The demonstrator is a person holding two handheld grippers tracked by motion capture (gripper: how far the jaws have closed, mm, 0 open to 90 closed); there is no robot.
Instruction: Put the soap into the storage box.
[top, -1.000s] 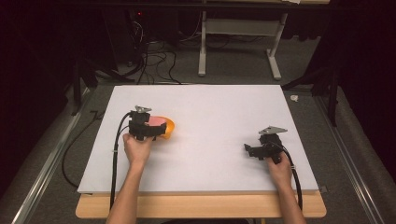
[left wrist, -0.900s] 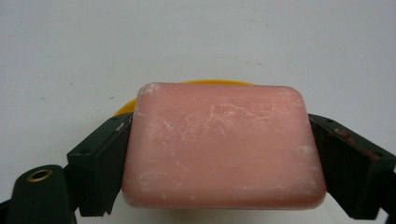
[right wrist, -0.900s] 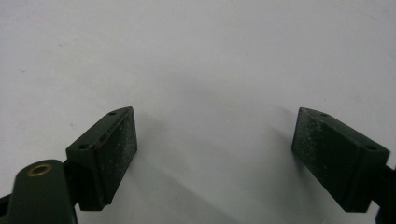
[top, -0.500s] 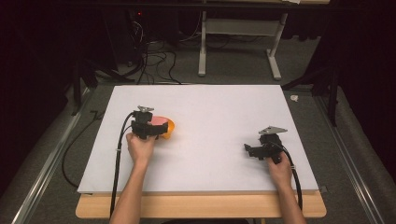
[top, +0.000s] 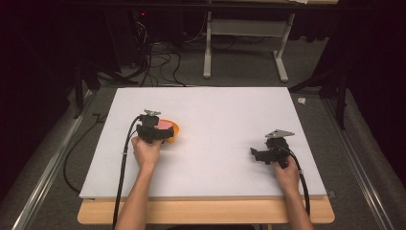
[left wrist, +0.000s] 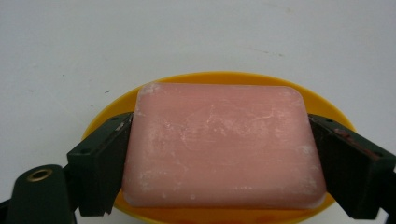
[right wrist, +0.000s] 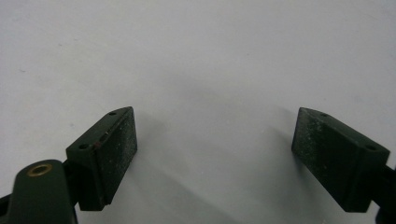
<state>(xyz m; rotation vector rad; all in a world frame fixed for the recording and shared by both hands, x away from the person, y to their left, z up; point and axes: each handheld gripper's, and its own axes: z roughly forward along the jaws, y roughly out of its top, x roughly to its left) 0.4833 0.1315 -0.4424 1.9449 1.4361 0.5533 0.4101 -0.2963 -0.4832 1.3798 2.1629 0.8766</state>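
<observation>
A pink rectangular bar of soap (left wrist: 223, 145) with rounded corners and a whitish, scuffed top lies flat in a shallow round orange plastic dish (left wrist: 219, 78), covering most of it; the dish sits on the left part of the white table board (top: 230, 120), the soap's two short ends touching black jaws

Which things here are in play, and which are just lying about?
In play:
- left gripper, jaws closed on the two ends of the pink soap
- yellow dish under the soap

Just lying about:
- right gripper, open over bare white board
- small white scrap beside the board
</observation>
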